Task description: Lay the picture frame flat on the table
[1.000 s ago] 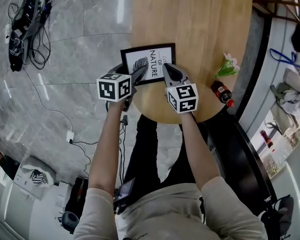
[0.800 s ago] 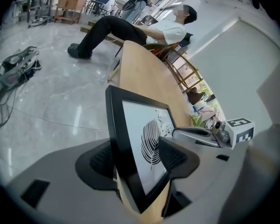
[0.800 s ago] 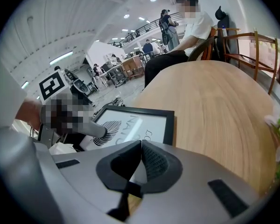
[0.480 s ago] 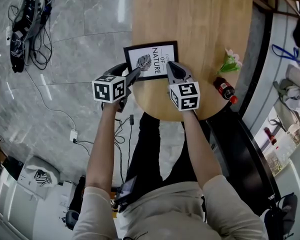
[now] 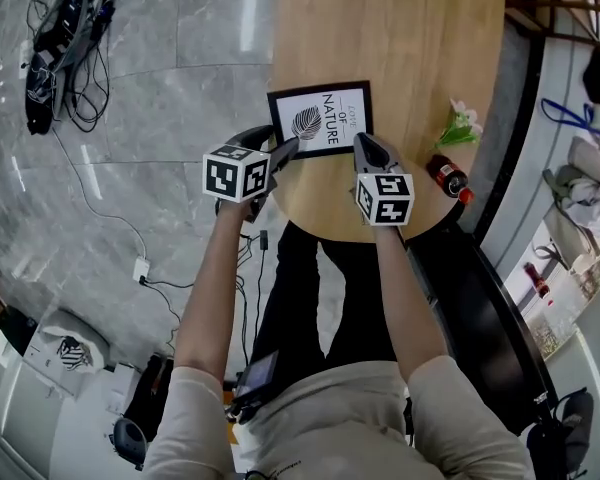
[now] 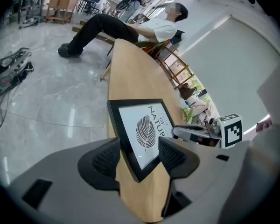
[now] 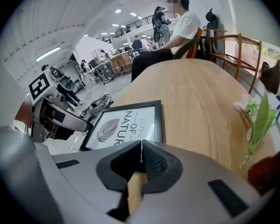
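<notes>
The black picture frame [image 5: 320, 118] with a leaf print lies face up on the wooden table [image 5: 400, 48], close to its left edge. My left gripper [image 5: 285, 151] is at the frame's near left corner. In the left gripper view that corner [image 6: 140, 129] sits between the jaws of my open left gripper [image 6: 139, 150]. My right gripper [image 5: 365, 143] rests by the frame's near right corner. In the right gripper view the frame [image 7: 126, 125] lies just beyond my right gripper [image 7: 141, 148], whose jaws are shut with nothing between them.
A green flower sprig [image 5: 460, 126] and a dark cola bottle [image 5: 447, 181] lie on the table to the right of my right gripper. Cables [image 5: 65, 38] lie on the marble floor at left. A person [image 7: 177, 27] sits at the table's far end.
The frame and both grippers sit a little further right in the head view. The right gripper's tip is now nearer the frame's right corner. The frame stays flat.
</notes>
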{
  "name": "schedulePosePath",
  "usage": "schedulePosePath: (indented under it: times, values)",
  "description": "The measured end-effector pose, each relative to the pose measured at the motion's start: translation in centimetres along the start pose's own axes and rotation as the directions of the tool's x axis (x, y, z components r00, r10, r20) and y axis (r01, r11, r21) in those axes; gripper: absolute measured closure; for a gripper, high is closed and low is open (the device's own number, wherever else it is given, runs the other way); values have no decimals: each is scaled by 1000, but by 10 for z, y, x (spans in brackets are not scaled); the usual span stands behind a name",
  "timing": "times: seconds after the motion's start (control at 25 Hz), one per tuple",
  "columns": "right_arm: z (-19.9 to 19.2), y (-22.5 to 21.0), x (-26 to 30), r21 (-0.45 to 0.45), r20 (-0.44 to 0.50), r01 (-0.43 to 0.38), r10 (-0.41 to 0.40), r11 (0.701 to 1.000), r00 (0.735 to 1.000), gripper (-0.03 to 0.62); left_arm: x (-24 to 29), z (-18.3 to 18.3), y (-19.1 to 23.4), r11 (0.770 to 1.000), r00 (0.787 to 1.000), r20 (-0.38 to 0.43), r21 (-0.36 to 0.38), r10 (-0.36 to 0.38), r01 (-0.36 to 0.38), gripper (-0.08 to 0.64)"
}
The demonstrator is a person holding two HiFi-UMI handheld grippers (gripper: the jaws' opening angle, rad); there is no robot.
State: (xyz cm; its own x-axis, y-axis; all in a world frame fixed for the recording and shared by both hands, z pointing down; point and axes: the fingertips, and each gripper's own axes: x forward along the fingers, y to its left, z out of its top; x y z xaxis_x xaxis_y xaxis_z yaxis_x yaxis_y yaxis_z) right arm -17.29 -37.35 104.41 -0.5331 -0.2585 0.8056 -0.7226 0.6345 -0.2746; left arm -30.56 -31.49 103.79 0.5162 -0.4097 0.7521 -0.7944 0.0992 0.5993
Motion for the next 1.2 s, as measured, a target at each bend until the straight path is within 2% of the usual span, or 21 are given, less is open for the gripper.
schedulePosePath:
  times: [0.16,0.32,0.4,0.48,0.64,0.72,0.84,1.0,1.2]
  values:
    - [0,-5,-26,12,50,-1,1,1000,999,558,-3,-7,-17,1000,999,32,15,1,-1,298]
    - [-5,-6,-66,67,99,5,-12,998,995,558,-21,-24,-55,999,998,56,40,2,-5,298]
    - [-6,4,-86,77,123,-7,-3,997,992,558,-39,-29,-73,998,995,93,54,18,-24,298]
    - [-2,14,-109,59,150,-25,16,998,989,558,-60,-27,-95,997,986,162,55,45,-55,298]
    - [10,35,-177,56,188,-37,26,998,982,558,-117,-20,-149,997,945,319,8,65,-72,301]
    - [18,48,-214,52,210,-43,31,998,977,558,-146,-19,-178,995,933,353,39,72,-92,304]
    - [23,66,-273,47,224,-56,44,997,973,558,-187,-29,-228,986,929,363,108,76,-123,316]
    - [31,84,-339,60,254,-68,51,996,966,558,-238,-40,-290,959,918,384,210,96,-188,319]
    - [33,116,-407,67,285,-93,71,993,956,558,-299,-57,-343,935,892,436,252,121,-250,319]
